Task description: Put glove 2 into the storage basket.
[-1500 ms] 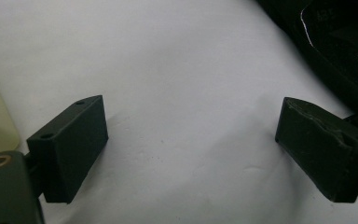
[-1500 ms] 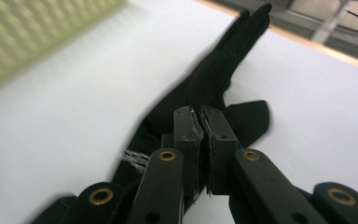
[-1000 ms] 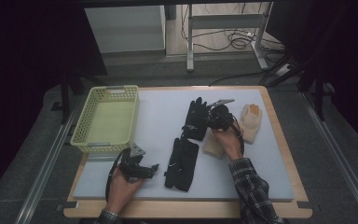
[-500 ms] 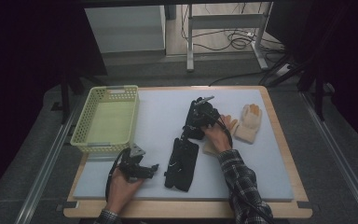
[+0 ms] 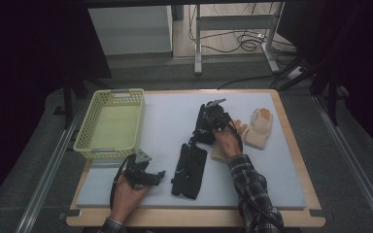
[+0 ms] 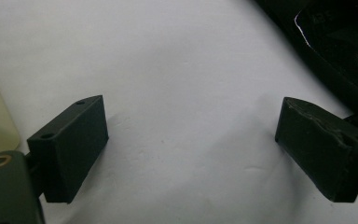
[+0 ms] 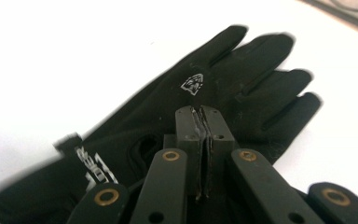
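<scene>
Two black gloves lie mid-mat: one farther back [image 5: 205,127] and one nearer the front [image 5: 189,167]. My right gripper [image 5: 209,115] sits over the farther one. In the right gripper view that black glove [image 7: 242,70] lies flat with a small white logo, and my right gripper [image 7: 203,112] has just been closing. Its pads now meet over the glove's back, and I cannot make out a pinched fold. A tan glove [image 5: 259,128] lies to the right. My left gripper [image 5: 159,174] rests open at the front left, with bare mat between its jaws [image 6: 191,149].
A yellow mesh basket [image 5: 109,143] stands at the mat's left edge, with nothing visible inside. Another tan glove [image 5: 219,154] peeks out beside the right wrist. The white mat [image 5: 165,116] lies on a wooden board. Table legs and cables are behind.
My right hand has shifted left from beside the tan glove onto the farther black glove. The left hand has stayed put.
</scene>
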Demonstrator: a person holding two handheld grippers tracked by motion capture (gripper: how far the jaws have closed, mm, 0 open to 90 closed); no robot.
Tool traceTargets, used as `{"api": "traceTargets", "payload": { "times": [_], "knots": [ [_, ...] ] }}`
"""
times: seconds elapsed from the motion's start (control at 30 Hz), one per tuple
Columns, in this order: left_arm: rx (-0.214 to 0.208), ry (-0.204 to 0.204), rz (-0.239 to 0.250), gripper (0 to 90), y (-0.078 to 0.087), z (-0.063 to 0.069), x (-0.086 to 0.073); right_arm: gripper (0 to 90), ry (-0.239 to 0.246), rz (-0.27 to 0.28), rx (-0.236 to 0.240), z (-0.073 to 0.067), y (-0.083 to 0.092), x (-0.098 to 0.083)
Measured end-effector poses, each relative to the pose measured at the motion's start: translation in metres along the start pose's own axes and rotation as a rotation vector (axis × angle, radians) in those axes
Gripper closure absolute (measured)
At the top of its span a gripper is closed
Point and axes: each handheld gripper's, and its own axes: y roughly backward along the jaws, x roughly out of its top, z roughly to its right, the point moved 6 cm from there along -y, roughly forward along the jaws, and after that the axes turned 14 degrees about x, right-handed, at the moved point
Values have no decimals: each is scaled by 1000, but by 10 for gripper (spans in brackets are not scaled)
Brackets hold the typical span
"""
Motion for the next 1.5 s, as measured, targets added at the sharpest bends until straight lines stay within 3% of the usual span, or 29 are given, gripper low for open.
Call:
{"api": "traceTargets", "payload": {
  "times": [0.17,0.3,0.43,0.7,1.07,1.3,1.5],
  "knots": [
    [2,-2,-1,94,0,0,0,865,-22,55,24,4,24,6],
    [2,-3,-1,94,0,0,0,865,-9,93,42,-4,42,10],
    [2,-3,-1,94,0,0,0,865,-8,127,72,-18,61,11],
    [3,3,3,94,0,0,0,864,-22,159,138,-63,88,-8],
    [3,8,7,94,0,1,0,863,-89,194,190,-120,103,-36],
    [3,10,8,94,0,1,0,862,-131,217,185,-144,105,-49],
    [4,11,8,94,0,1,0,861,-153,223,183,-162,96,-63]
  ]
}}
